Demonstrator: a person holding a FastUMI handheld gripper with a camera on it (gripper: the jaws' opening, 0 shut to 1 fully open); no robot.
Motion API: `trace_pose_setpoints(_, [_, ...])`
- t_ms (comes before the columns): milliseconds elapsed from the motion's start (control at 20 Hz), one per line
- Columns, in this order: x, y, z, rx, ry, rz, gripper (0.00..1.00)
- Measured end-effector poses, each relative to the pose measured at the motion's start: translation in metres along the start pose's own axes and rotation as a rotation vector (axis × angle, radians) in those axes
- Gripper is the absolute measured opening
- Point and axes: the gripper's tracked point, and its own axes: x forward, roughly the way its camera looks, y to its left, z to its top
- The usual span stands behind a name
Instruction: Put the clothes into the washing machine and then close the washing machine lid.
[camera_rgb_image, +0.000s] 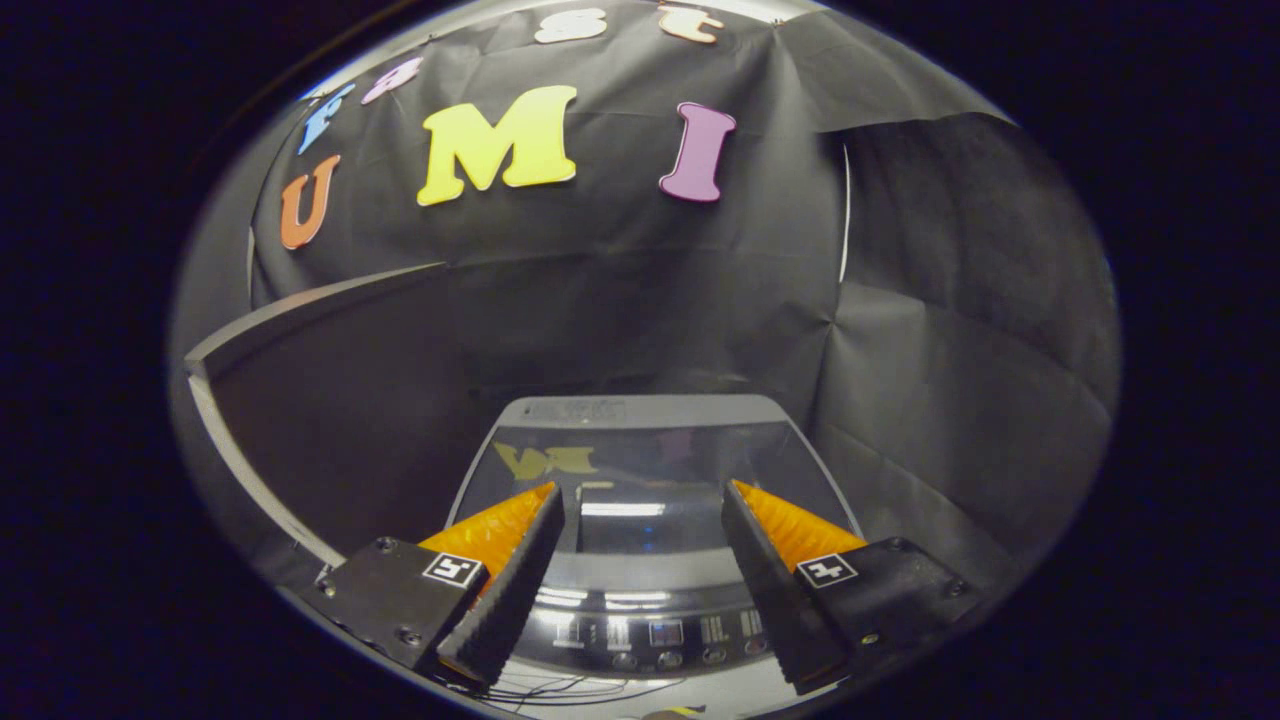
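Note:
A top-loading washing machine (640, 415) stands below and just ahead of my fingers, its grey body seen from above. Its dark glass lid (640, 475) lies flat and shut, mirroring the booth wall and a ceiling light. The control panel (650, 625) with several buttons runs along the near edge, between my fingers. My gripper (640, 490) hovers over the lid, open, with nothing between its fingers. I see no clothes.
Black cloth walls close in behind and to the right of the machine. A dark panel with a pale edge (300, 310) slants along the left side. Thin cables (560, 690) lie under the fingers at the near edge.

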Motion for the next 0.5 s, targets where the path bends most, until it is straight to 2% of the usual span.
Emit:
trace_pose_setpoints(150, [-0.056, 0.009, -0.025, 0.007, -0.005, -0.019, 0.99])
trace_pose_setpoints(500, [-0.234, 0.045, -0.062, -0.004, -0.082, -0.048, 0.99])
